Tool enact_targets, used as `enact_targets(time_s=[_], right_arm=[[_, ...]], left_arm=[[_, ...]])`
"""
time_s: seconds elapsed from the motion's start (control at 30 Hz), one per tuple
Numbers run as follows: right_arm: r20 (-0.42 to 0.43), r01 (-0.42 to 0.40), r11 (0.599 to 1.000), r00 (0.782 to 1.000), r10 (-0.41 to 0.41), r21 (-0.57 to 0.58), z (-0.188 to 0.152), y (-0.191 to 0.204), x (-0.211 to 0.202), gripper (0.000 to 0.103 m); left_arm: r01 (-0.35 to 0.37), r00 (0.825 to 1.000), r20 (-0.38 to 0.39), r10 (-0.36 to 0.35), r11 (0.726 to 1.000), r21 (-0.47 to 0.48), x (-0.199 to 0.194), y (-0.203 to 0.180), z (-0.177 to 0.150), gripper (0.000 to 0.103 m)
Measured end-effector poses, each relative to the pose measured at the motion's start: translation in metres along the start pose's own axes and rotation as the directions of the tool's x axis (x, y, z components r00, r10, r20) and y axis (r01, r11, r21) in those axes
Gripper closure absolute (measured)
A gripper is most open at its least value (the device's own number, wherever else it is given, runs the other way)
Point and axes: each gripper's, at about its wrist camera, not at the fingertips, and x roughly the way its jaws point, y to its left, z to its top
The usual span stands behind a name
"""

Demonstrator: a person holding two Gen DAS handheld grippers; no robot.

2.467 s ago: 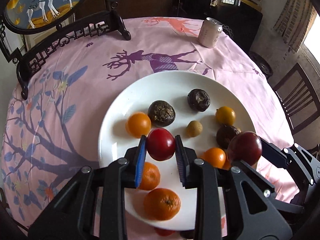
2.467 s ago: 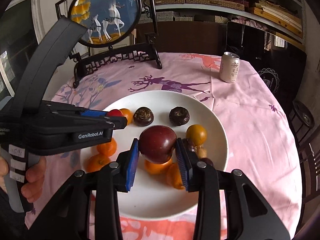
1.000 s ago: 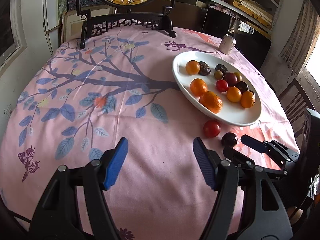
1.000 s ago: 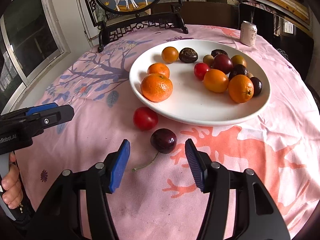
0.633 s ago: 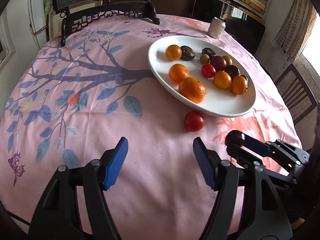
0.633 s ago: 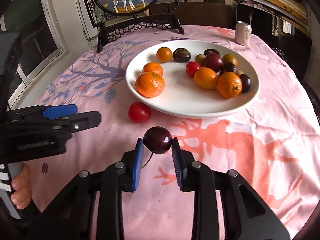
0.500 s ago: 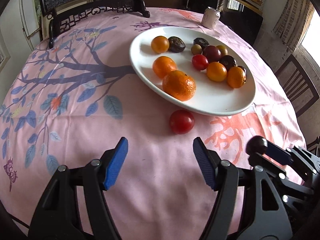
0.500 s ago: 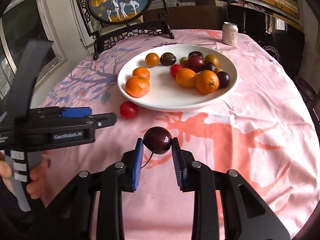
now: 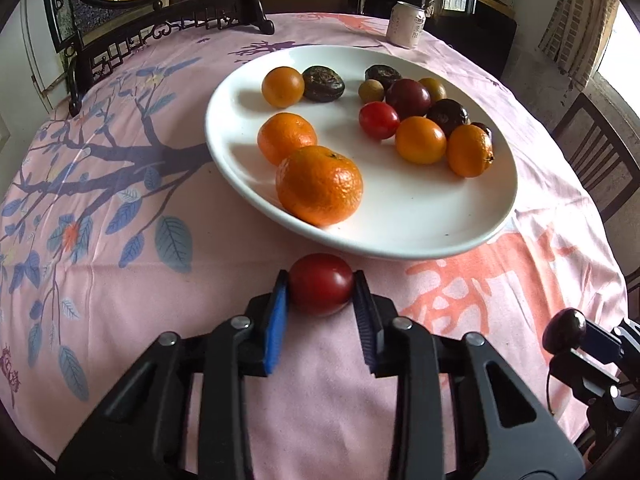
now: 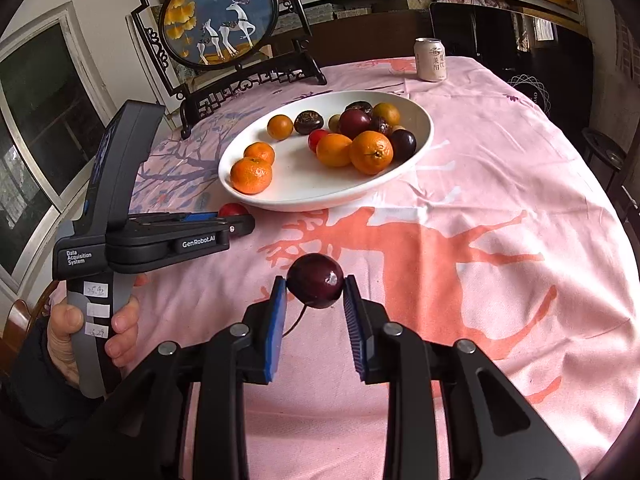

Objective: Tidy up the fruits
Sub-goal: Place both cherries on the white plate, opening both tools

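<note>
A white plate on the pink tablecloth holds several oranges, cherry tomatoes and dark fruits. My left gripper is shut on a red cherry tomato that sits on the cloth just in front of the plate's near rim; it also shows in the right wrist view. My right gripper is shut on a dark cherry with its stem hanging down, held above the cloth. That cherry also shows at the lower right of the left wrist view.
A drink can stands at the far side of the table. A framed round deer picture on a dark wooden stand stands at the back left. A chair is at the right of the table.
My left gripper moved forward to the red tomato and closed on it. My right gripper, holding the dark cherry, lifted and drew back a little from the plate.
</note>
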Motion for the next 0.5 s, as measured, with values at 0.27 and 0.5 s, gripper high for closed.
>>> enact_targets(time_s=[0.27, 0.5], right_arm=[[0.003, -0.004, 1.0, 1.0, 0.004, -0.012, 0.005, 0.01, 0.0, 0.074], [-0.002, 0.003, 1.0, 1.0, -0.003, -0.019, 0.016, 0.013, 0.003, 0.074]], left_arm=[[0.056, 0.998, 0.039, -0.055, 0.998, -0.013, -0.033, 0.004, -0.018, 0.071], [0.099, 0.991, 0.085, -0.1, 0.995, 0.016, -0.068, 0.005, -0.011, 0.071]])
